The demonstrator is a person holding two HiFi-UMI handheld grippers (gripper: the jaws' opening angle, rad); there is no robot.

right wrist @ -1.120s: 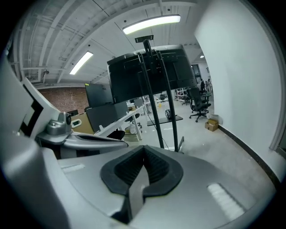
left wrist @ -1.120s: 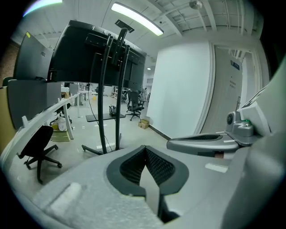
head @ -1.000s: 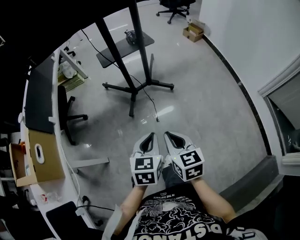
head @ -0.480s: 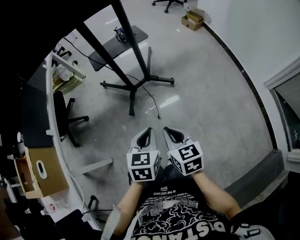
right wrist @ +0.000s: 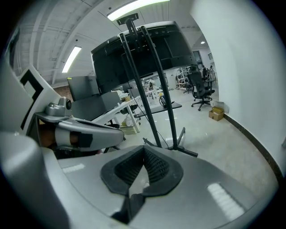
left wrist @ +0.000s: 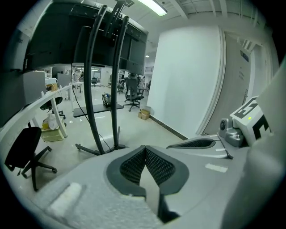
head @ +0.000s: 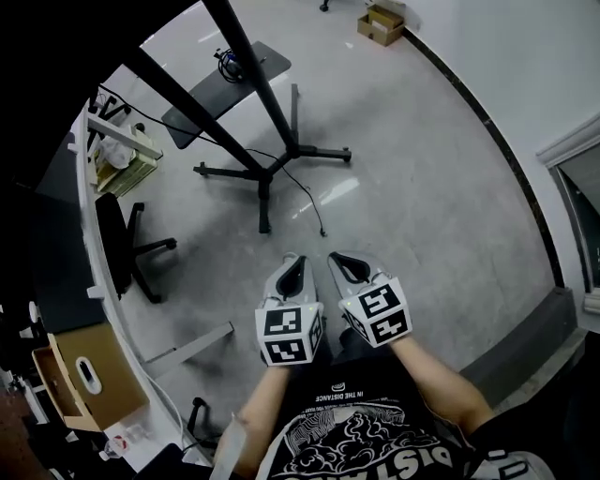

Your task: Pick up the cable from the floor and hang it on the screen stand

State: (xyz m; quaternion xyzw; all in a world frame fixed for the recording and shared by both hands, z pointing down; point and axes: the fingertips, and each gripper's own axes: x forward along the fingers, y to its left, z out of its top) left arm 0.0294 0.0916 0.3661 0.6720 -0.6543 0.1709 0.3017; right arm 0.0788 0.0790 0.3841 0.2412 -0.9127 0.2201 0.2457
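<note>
A thin black cable (head: pixel 307 202) trails over the pale floor from the screen stand's star-shaped base (head: pixel 272 171), and its loose end lies just ahead of my grippers. The stand's two black poles (left wrist: pixel 117 89) rise to a dark screen (right wrist: pixel 134 49). My left gripper (head: pixel 296 262) and right gripper (head: pixel 336 260) are held side by side in front of the person's body, pointing toward the stand. Both are shut and empty: the ribbed pads meet in the left gripper view (left wrist: pixel 145 152) and in the right gripper view (right wrist: pixel 144 154). Neither touches the cable.
A black office chair (head: pixel 127 246) and a long white desk (head: pixel 94 234) with a cardboard box (head: pixel 89 380) line the left. A dark low platform (head: pixel 220 89) lies behind the stand. A small box (head: pixel 380 21) sits by the white wall (head: pixel 525 56) on the right.
The person has moved forward. The desk, chair and box have slid down the left of the view. Both grippers have stayed shut and side by side, sinking a little toward the floor.
</note>
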